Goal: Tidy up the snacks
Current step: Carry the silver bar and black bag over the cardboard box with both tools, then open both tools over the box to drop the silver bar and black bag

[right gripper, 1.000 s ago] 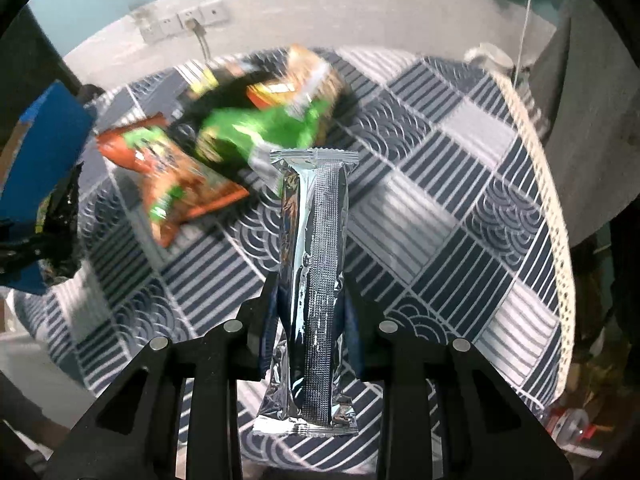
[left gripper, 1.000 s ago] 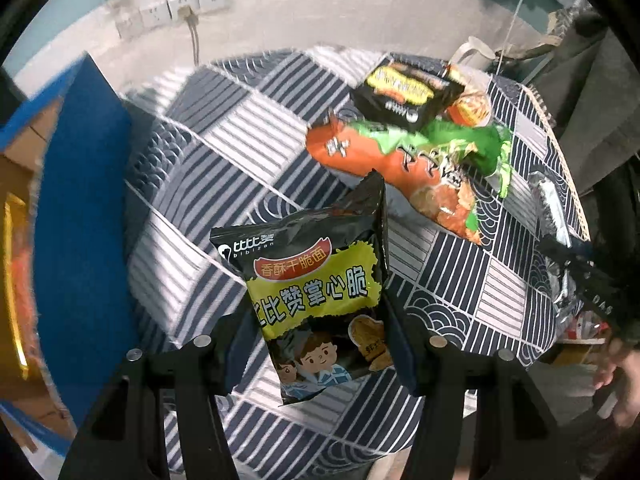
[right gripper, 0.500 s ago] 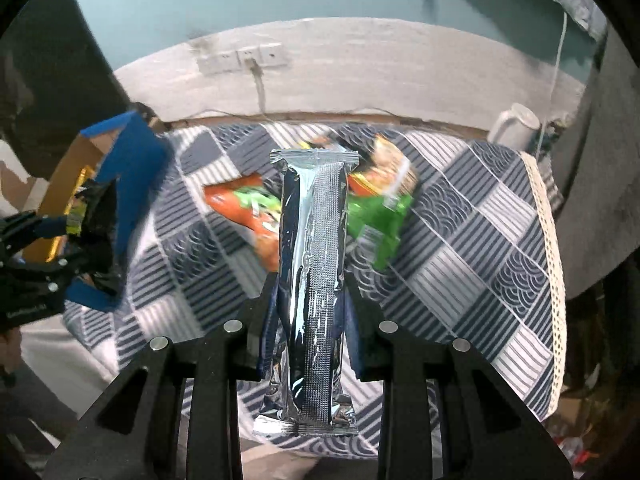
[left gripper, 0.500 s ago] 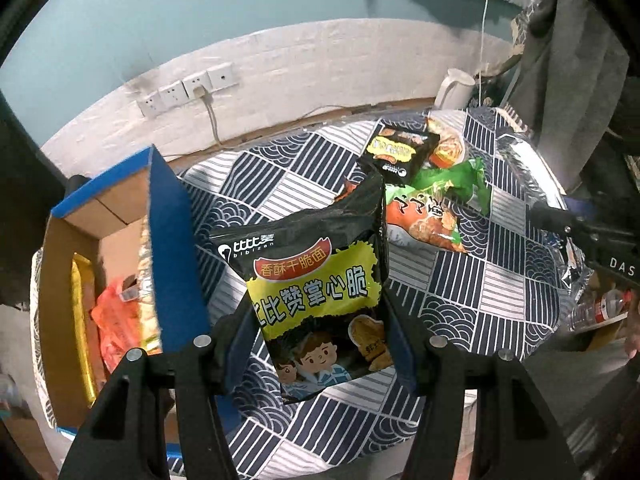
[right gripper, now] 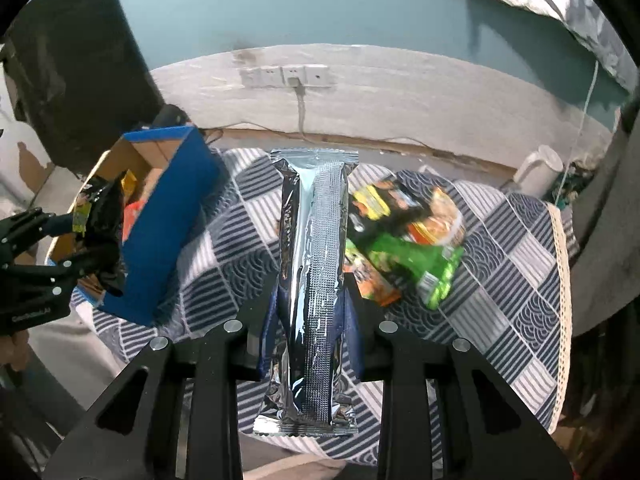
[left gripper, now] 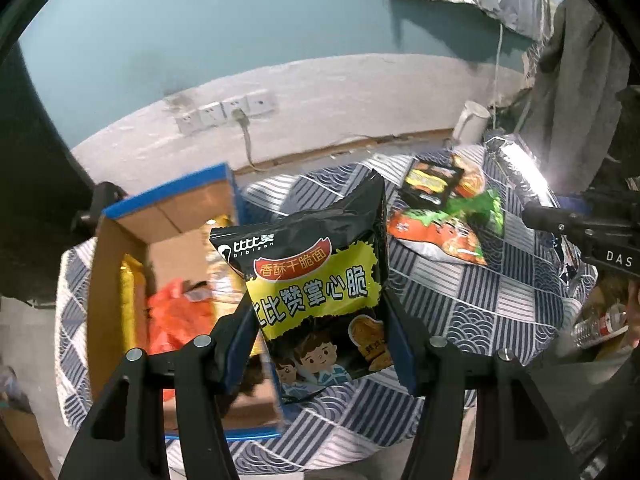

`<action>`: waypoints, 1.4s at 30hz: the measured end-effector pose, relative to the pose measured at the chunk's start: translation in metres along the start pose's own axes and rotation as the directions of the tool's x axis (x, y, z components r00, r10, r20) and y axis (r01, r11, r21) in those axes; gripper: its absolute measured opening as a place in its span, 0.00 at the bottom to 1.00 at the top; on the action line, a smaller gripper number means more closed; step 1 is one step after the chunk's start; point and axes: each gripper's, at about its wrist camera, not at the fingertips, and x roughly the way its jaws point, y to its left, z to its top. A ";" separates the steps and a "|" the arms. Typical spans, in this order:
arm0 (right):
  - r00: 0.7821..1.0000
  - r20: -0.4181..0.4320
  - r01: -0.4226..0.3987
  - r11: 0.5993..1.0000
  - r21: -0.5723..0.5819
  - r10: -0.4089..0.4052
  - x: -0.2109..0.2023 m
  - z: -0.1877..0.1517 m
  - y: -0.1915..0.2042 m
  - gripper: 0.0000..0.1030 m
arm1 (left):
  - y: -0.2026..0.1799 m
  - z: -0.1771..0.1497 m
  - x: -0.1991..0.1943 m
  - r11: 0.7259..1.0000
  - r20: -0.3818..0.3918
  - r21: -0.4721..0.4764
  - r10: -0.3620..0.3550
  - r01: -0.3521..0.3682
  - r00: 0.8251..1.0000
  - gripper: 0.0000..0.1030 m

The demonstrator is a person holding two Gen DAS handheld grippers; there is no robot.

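Currently we're mid-carry: left gripper (left gripper: 320, 320) clamps the black bag (left gripper: 316, 280), right gripper (right gripper: 310, 312) clamps the foil pack (right gripper: 312, 292). Box (left gripper: 116, 280) sits left of both jaws; next, drop each in.

White wall sockets (right gripper: 285, 76) with one cable plugged in; white kettle (right gripper: 538, 170) beyond patterned bench cloth (right gripper: 520, 280)

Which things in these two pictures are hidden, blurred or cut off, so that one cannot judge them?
- Left wrist view: the box interior is partly covered by the black snack bag.
- Right wrist view: the silver packet shows only its plain back; its front is unseen.
- Right wrist view: the snack pile is motion-blurred, its print unreadable.
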 end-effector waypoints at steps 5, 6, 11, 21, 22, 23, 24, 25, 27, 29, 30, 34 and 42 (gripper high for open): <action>0.999 0.009 -0.030 0.999 -0.029 0.030 0.001 0.016 0.027 0.28 | 0.026 -0.001 -0.008 0.999 0.020 -0.035 0.019 -0.018 1.000 0.59; 0.999 0.011 -0.035 0.999 -0.037 0.035 0.002 0.019 0.033 0.28 | 0.031 -0.001 -0.010 0.999 0.023 -0.042 0.024 -0.024 0.999 0.59; 0.998 0.012 -0.054 0.996 -0.074 0.055 0.007 0.035 0.063 0.28 | 0.058 -0.006 -0.016 0.996 0.038 -0.074 0.049 -0.046 0.998 0.59; 0.995 -0.014 -0.101 0.986 -0.134 0.100 0.026 0.061 0.117 0.28 | 0.114 -0.012 -0.019 0.985 0.046 -0.148 0.102 -0.094 0.994 0.59; 0.994 -0.017 -0.105 0.985 -0.139 0.104 0.028 0.063 0.123 0.28 | 0.118 -0.012 -0.018 0.983 0.042 -0.153 0.105 -0.098 0.994 0.59; 0.994 -0.021 -0.109 0.983 -0.147 0.108 0.031 0.066 0.130 0.28 | 0.123 -0.013 -0.016 0.982 0.037 -0.160 0.109 -0.102 0.993 0.59; 0.994 -0.024 -0.112 0.981 -0.155 0.110 0.033 0.069 0.135 0.28 | 0.127 -0.015 -0.014 0.981 0.032 -0.166 0.111 -0.104 0.993 0.59; 0.993 -0.028 -0.115 0.980 -0.165 0.112 0.036 0.071 0.141 0.28 | 0.131 -0.016 -0.013 0.979 0.029 -0.171 0.113 -0.107 0.993 0.59; 0.992 -0.035 -0.126 0.976 -0.176 0.122 0.042 0.075 0.152 0.28 | 0.141 -0.020 -0.008 0.977 0.019 -0.178 0.122 -0.117 0.992 0.59; 0.990 -0.047 -0.142 0.972 -0.186 0.135 0.050 0.081 0.164 0.28 | 0.148 -0.022 -0.004 0.975 0.008 -0.179 0.136 -0.133 0.991 0.59; 0.989 -0.053 -0.149 0.970 -0.191 0.141 0.054 0.083 0.171 0.28 | 0.153 -0.024 0.000 0.973 0.000 -0.181 0.145 -0.142 0.989 0.59; 0.984 -0.078 -0.173 0.961 -0.216 0.160 0.072 0.091 0.196 0.28 | 0.167 -0.028 0.011 0.968 -0.032 -0.194 0.153 -0.157 0.988 0.59; 0.973 -0.139 -0.213 0.945 -0.250 0.183 0.105 0.101 0.232 0.28 | 0.192 -0.033 0.028 0.959 -0.071 -0.220 0.166 -0.177 0.984 0.59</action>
